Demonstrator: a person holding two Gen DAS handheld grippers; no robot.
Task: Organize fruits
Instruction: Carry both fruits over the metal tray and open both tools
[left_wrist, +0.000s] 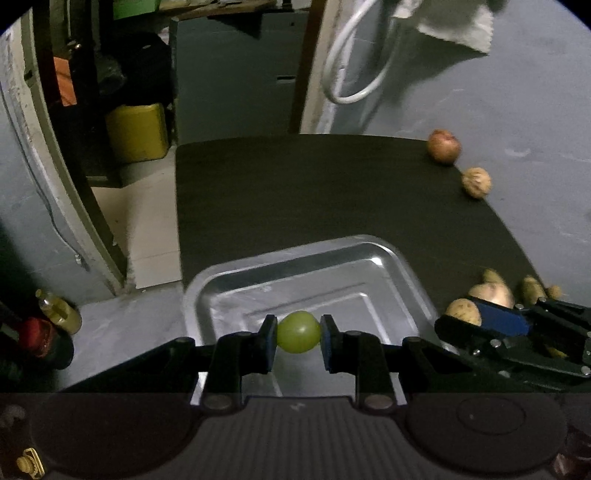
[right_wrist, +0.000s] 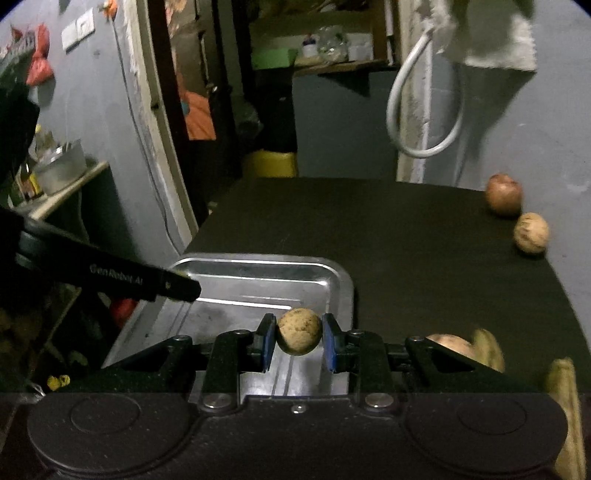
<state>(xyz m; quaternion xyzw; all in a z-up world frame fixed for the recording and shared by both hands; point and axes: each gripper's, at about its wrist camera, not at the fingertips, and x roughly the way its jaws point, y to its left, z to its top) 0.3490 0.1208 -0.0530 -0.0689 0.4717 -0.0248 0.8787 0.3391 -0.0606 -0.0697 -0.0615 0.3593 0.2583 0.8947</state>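
My left claw (left_wrist: 298, 334) squeezes a round green fruit (left_wrist: 298, 332) between its blue pads, low in the middle of the frame, over the shiny metal tray (left_wrist: 236, 284). It is round, so it points no special way. My right claw (right_wrist: 299, 338) pinches a round brown fruit (right_wrist: 299, 336) above the tray's right edge. Both claws are open only as wide as their fruit. At the upper right, a red apple (right_wrist: 503, 199) and a tan ball-shaped fruit (right_wrist: 531, 232) sit close together on the dark worktop (right_wrist: 406, 240).
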